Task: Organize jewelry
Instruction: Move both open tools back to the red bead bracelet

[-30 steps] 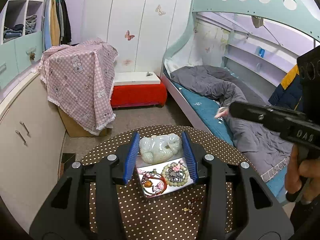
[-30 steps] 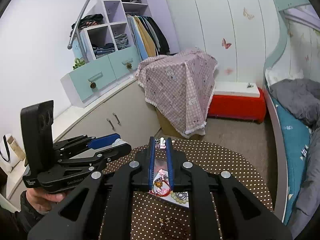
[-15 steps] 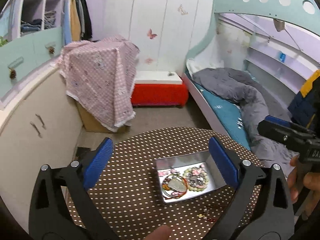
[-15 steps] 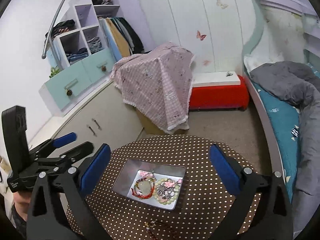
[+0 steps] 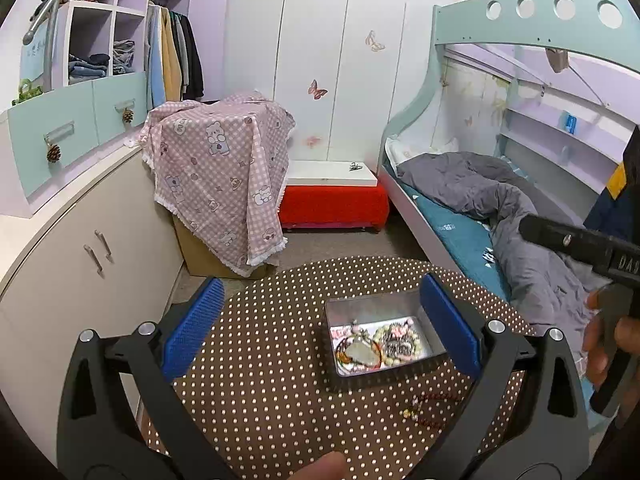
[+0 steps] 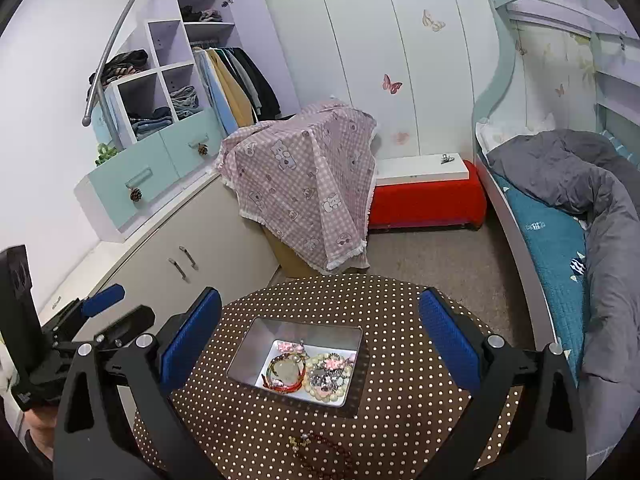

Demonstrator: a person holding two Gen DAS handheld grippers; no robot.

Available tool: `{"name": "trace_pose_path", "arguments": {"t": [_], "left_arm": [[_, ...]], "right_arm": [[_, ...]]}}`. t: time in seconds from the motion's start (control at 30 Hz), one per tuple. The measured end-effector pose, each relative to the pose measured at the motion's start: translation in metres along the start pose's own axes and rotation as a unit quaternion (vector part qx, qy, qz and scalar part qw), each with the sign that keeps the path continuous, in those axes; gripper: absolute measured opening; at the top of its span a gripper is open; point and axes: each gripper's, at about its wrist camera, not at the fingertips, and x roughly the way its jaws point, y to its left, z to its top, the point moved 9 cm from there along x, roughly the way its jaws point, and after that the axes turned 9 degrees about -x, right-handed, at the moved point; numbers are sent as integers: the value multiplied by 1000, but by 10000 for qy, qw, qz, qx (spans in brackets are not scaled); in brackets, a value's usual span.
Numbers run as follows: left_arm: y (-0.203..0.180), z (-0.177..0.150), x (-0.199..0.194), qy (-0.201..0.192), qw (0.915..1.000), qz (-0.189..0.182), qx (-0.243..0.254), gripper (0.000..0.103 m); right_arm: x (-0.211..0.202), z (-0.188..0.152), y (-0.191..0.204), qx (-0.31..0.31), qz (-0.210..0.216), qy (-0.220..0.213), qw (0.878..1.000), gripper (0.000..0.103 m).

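Observation:
A metal tin (image 5: 372, 305) (image 6: 256, 338) sits on the round brown polka-dot table (image 5: 272, 360) (image 6: 400, 392). In the tin lie a pale jade pendant on a red cord (image 5: 362, 353) (image 6: 285, 372) and a beaded bracelet (image 5: 398, 344) (image 6: 328, 376). A dark red bead necklace (image 5: 428, 410) (image 6: 320, 450) lies loose on the table in front of the tin. My left gripper (image 5: 320, 332) is open and empty, held above the table left of the tin. My right gripper (image 6: 320, 340) is open and empty above the tin.
A cream cabinet (image 5: 80, 256) stands left of the table. A box under a pink checked cloth (image 5: 224, 176) and a red bench (image 5: 332, 204) stand behind. A bunk bed with a grey duvet (image 5: 500, 216) runs along the right.
My left gripper opened and let the jade pendant go into the tin. My right gripper opened too. Both have pulled back and up from the tin.

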Motion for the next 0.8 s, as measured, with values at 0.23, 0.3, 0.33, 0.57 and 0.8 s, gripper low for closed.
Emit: {"name": "trace_pose_path", "arguments": {"t": [0.23,0.3,0.33,0.57,0.8], "left_arm": [[-3,-35,-3,182,9998,-16,-15,96],[-4,-46,-3,251,9997,13,-31,96],[-6,-55,-2,318,9995,-32,-35,96],[-19,-104,15,827,9964,-198,-43,96],[-48,-146,53,1417,9893,-306,153,96]], "right_arm": [[-16,-23,-5,34,-50,8,10000,95],[-19,-30,-6,37,-85,31,10000,95],[-20,-37,-8,48,-115,66,9999,95],[-22,-78,-24,337,-154,325,9988,95],[-13,-117,-41,732,-146,657,9950,95]]}}
